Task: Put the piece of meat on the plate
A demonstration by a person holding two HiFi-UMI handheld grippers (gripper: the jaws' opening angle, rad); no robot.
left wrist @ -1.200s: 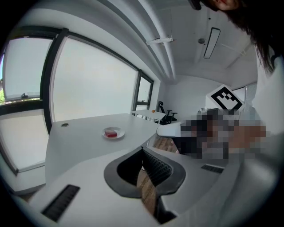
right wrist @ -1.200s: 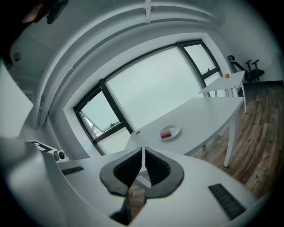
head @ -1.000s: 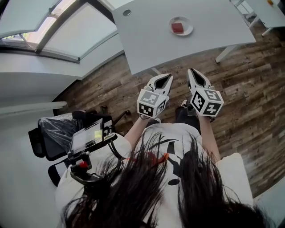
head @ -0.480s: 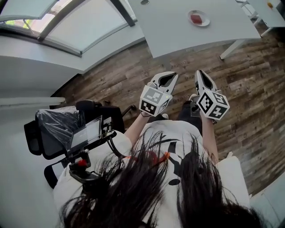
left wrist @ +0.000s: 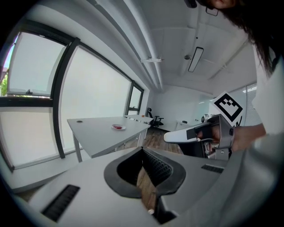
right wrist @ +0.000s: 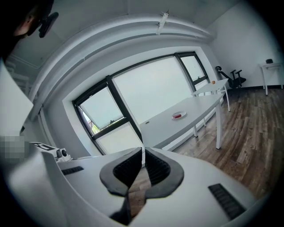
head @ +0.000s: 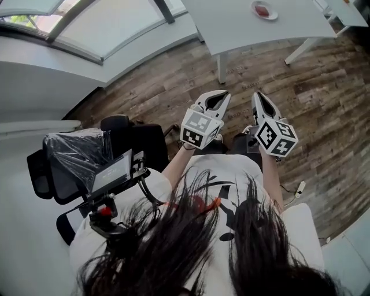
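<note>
Meat (head: pixel 263 9) already on the plate (head: pixel 274 14), both grippers closed and empty

The red piece lies on the small white plate, which stands on the white tabletop (head: pixel 237 26) at the top of my head view. I hold both grippers low in front of me over the wooden floor (head: pixel 324 104), well apart from that tabletop. The left gripper (head: pixel 224 94) has its fingers together with nothing between them; its own view shows the black pads meeting at the tips. The right gripper (head: pixel 259 94) likewise has its fingers together and carries nothing. The two sit side by side, near each other but not touching, both pointing toward the tabletop. A black office chair (head: pixel 75 167) with plastic over its back stands to my left
</note>
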